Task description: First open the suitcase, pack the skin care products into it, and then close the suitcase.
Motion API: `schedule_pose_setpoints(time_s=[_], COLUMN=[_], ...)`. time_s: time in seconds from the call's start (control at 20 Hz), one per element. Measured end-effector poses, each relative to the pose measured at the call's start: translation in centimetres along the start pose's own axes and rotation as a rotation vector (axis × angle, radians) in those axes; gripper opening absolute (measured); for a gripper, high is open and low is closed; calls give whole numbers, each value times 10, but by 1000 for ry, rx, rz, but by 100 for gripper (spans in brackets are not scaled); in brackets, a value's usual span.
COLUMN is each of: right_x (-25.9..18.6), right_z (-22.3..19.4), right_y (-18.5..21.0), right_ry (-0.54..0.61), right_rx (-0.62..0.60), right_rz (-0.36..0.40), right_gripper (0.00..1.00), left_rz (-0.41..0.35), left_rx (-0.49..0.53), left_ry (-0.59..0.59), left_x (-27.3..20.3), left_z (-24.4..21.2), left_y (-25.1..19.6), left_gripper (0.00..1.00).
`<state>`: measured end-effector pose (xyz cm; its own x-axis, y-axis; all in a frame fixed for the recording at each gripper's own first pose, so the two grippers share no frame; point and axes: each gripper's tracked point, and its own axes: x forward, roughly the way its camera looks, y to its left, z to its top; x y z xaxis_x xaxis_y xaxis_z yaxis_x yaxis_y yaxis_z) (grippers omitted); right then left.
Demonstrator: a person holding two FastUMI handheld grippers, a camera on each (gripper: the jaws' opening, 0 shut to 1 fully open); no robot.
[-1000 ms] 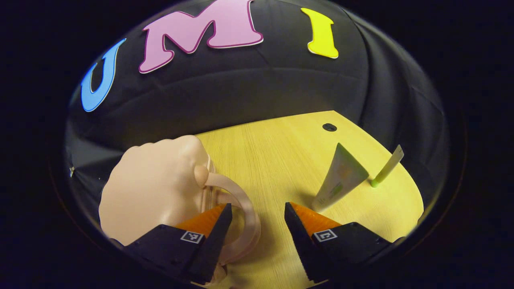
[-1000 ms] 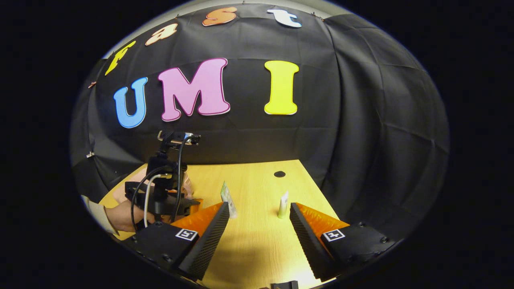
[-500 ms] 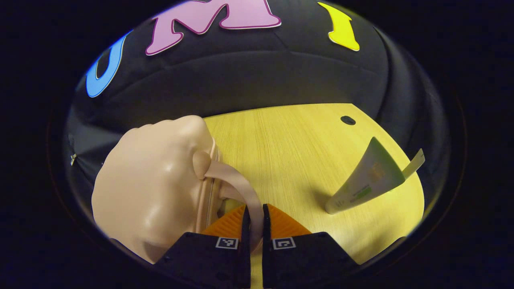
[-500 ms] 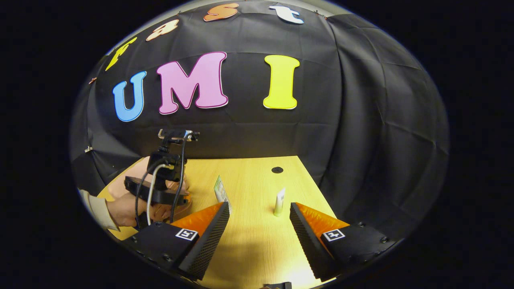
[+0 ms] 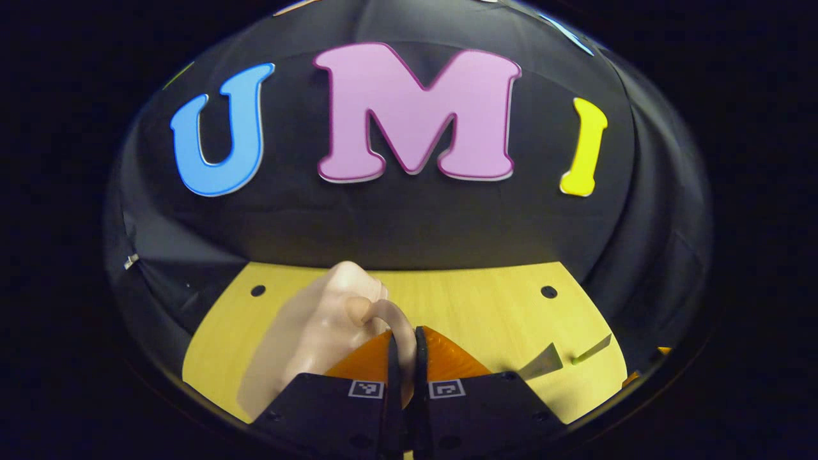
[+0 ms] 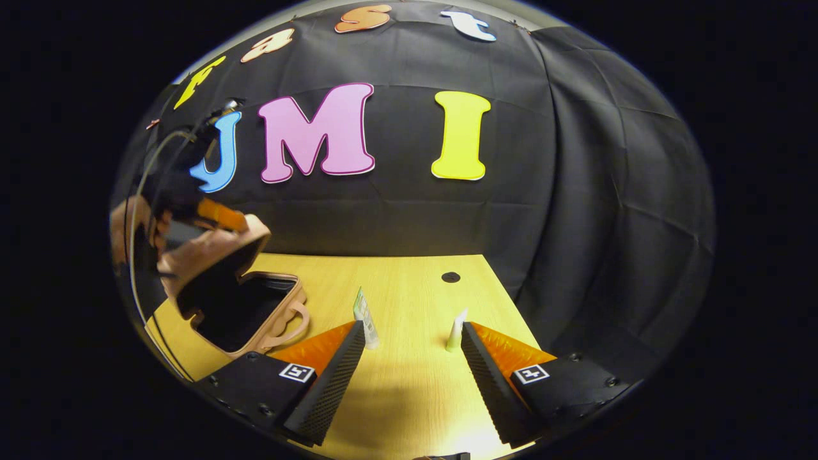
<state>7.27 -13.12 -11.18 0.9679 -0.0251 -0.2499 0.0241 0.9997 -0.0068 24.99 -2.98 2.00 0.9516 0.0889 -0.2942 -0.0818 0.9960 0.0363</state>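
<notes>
In the right gripper view the small peach suitcase (image 6: 255,319) stands open at the table's left, its lid (image 6: 211,255) raised and the dark inside showing. The left gripper (image 6: 214,216) holds the lid's top, with a hand (image 6: 121,227) behind it. In the left gripper view my left gripper (image 5: 404,348) is shut on the lid's handle (image 5: 391,319), the lid (image 5: 307,338) hanging to its left. A white-and-green tube (image 6: 365,316) and a thin tube with a green cap (image 6: 455,332) stand upright on the table. My right gripper (image 6: 412,338) is open, low over the table, just short of both tubes.
The light wooden table (image 6: 409,396) ends at the black cloth wall behind and to the right. A dark round hole (image 6: 450,277) sits near the back edge. The two tubes (image 5: 540,364) show at the lower right in the left gripper view.
My left gripper closed on the lid's handle and rose, swinging the lid up so the suitcase opened. The right gripper stayed nearly still, open.
</notes>
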Motion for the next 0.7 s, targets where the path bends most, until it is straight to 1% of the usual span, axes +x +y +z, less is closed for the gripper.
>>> schedule_pose_setpoints(time_s=[0.1, 0.15, 0.2, 0.3, 0.5, 0.6, 0.7], right_x=[-2, -3, -3, -5, -7, -4, -1], right_z=[-2, -6, -8, -13, -13, -13, -17], right_y=[5, 8, 11, 21, 45, 49, 54], right_ry=[7, 17, 28, 53, 64, 68, 76], right_rx=[-6, -10, -12, -3, -16, -30, -14], right_rz=[-1, 0, -3, -1, 5, -15, -29], right_gripper=[96, 96, 96, 96, 97, 97, 97], left_rz=[83, 124, 173, 234, 315, 319, 325], left_rx=[-16, -5, 10, 22, -47, -82, -128], left_ry=[-53, -69, -83, -98, -73, -53, -22], left_x=[-10, -14, -20, -21, 2, 24, 46], left_z=[25, 33, 39, 38, 1, -24, -56], left_y=[71, 109, 148, 212, 313, 348, 388], left_gripper=[11, 11, 11, 9, 10, 10, 10])
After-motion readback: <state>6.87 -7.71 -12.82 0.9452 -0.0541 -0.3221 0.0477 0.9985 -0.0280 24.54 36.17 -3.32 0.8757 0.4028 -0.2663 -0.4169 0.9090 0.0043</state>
